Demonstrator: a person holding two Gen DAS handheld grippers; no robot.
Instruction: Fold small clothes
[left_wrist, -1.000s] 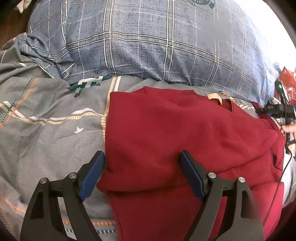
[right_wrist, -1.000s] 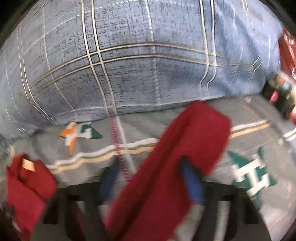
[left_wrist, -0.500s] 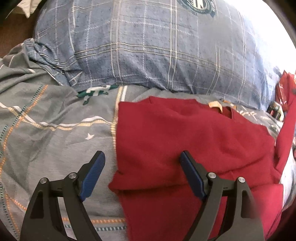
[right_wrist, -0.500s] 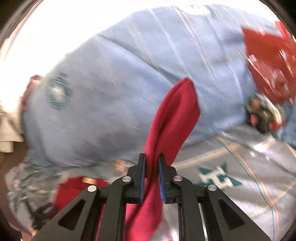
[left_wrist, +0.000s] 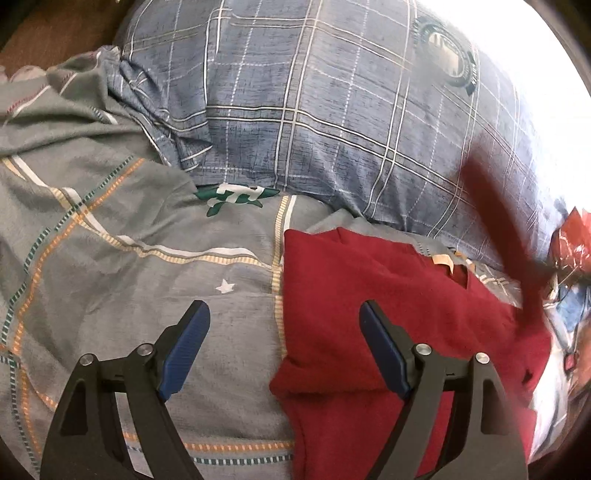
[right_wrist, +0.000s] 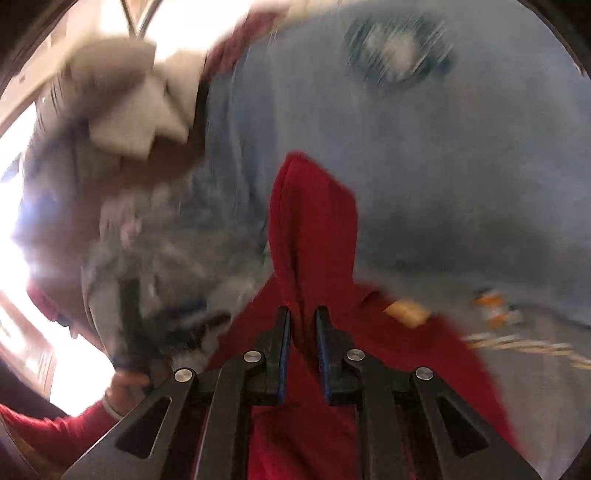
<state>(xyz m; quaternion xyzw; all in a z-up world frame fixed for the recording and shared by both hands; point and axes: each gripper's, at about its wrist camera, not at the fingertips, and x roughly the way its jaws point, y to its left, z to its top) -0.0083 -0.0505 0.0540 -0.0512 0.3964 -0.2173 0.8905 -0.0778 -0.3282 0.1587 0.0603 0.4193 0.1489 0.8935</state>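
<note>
A dark red garment (left_wrist: 388, 302) lies partly folded on the grey patterned bedsheet (left_wrist: 129, 266), its left edge near the sheet's vertical stripe. My left gripper (left_wrist: 284, 336) is open and empty, hovering over the garment's lower left edge. My right gripper (right_wrist: 303, 325) is shut on a sleeve of the red garment (right_wrist: 314, 221) and holds it lifted, standing up between the pads. That lifted sleeve shows as a blurred red band in the left wrist view (left_wrist: 495, 206). A tan neck label (left_wrist: 443, 260) marks the collar.
A large blue plaid pillow (left_wrist: 332, 110) lies behind the garment. Red packaging and small clutter (left_wrist: 572, 240) sit at the right edge. A folded pale cloth (right_wrist: 125, 96) shows blurred at the upper left of the right wrist view.
My right gripper closed on the sleeve, lifted it and swung left over the garment. My left gripper drifted left, off the garment's body toward its edge.
</note>
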